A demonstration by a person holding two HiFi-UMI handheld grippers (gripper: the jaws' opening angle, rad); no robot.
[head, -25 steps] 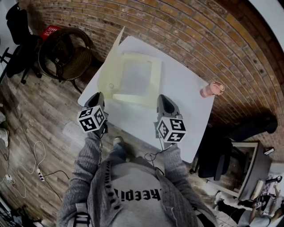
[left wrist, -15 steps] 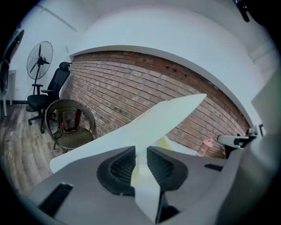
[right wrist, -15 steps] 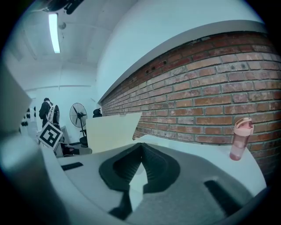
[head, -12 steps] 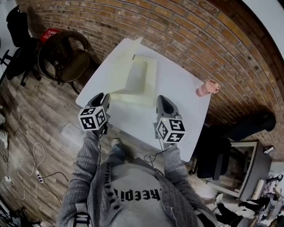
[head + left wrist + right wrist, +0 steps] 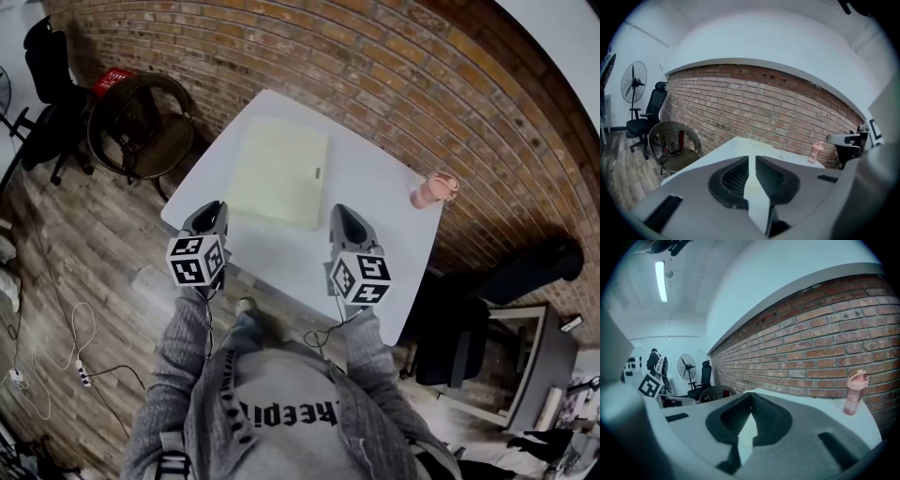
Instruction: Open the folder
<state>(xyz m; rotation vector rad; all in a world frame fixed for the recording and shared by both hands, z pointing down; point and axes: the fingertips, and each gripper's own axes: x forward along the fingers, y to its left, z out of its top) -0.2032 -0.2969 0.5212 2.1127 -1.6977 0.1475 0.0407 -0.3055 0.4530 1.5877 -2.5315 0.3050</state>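
Note:
A pale yellow folder [image 5: 277, 171] lies shut and flat on the white table [image 5: 375, 202], with a small clasp on its right edge. In the head view both grippers hover over the table's near edge, short of the folder. My left gripper [image 5: 210, 210] is off the folder's near left corner. Its jaws [image 5: 752, 158] stand a narrow slit apart and are closing, with nothing between them. My right gripper [image 5: 345, 212] is off the near right corner. Its jaws [image 5: 751, 397] meet at the tips and hold nothing.
A pink bottle [image 5: 431, 190] stands at the table's right corner by the brick wall and also shows as the bottle [image 5: 855, 392] in the right gripper view. A wicker chair [image 5: 141, 117] and a black office chair [image 5: 52, 84] stand to the left. Another dark chair [image 5: 459, 337] is on the right.
The folder's cover, standing raised at the left a second ago, has swung down and now lies shut. Both grippers have drawn back slightly from the folder.

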